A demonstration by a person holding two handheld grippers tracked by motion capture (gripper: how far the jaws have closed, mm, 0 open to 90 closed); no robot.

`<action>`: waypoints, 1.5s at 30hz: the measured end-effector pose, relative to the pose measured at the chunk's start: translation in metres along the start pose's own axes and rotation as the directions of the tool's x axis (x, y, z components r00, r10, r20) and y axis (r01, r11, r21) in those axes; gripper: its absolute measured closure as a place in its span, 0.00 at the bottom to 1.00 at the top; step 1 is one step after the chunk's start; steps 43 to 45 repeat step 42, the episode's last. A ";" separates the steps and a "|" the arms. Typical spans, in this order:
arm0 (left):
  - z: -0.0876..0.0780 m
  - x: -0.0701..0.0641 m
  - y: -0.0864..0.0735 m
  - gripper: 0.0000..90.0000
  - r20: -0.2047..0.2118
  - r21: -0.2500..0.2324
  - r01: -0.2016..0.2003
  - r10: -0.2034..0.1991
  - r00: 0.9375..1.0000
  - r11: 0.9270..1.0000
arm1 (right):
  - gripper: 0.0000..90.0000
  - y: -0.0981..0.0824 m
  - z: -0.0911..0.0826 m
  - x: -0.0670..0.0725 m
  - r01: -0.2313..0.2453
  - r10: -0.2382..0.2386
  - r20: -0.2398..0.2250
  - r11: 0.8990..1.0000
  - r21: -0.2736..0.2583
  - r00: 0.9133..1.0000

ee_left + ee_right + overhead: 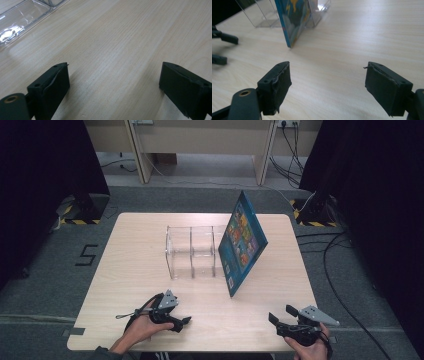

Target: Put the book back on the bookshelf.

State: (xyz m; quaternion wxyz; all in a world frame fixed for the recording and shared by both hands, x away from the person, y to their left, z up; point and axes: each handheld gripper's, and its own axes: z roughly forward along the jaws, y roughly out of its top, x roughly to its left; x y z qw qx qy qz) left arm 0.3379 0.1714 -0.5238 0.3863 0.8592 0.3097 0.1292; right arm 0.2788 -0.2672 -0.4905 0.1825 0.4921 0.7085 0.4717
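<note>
On the grey floor point(45, 285) to the left of the desk point(135, 270), black tape makes the number 5 point(86, 255).

The desk is light wood. Near its front edge on the left, a hand point(137, 329) holds the left tool point(184, 323). Its two black jaws are spread wide with nothing between them, just bare wood as the left gripper view shows. A thin cable point(131, 314) loops from it.

In the middle of the desk stands a clear plastic rack point(192, 251) with see-through walls that split it into slots. A corner of it shines at the top left of the left gripper view point(17, 22).

A blue picture book point(244, 240) leans tilted against the right end of the rack, with its bottom edge on the desk. Its cover has small bright pictures. The words on it are too small to read. In the right gripper view the book point(292, 17) stands ahead, touching the rack point(262, 15).

Near the front right corner, the other hand point(312, 350) holds the right tool point(281, 314). Its jaws are spread wide too, and they hold nothing. Both tools are well apart from the book.
</note>
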 end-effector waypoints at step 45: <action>0.000 0.000 0.000 0.09 0.001 0.000 -0.001 0.001 1.000 1.000 | 0.18 -0.020 0.013 0.006 0.194 -0.218 0.048 0.933 0.304 0.975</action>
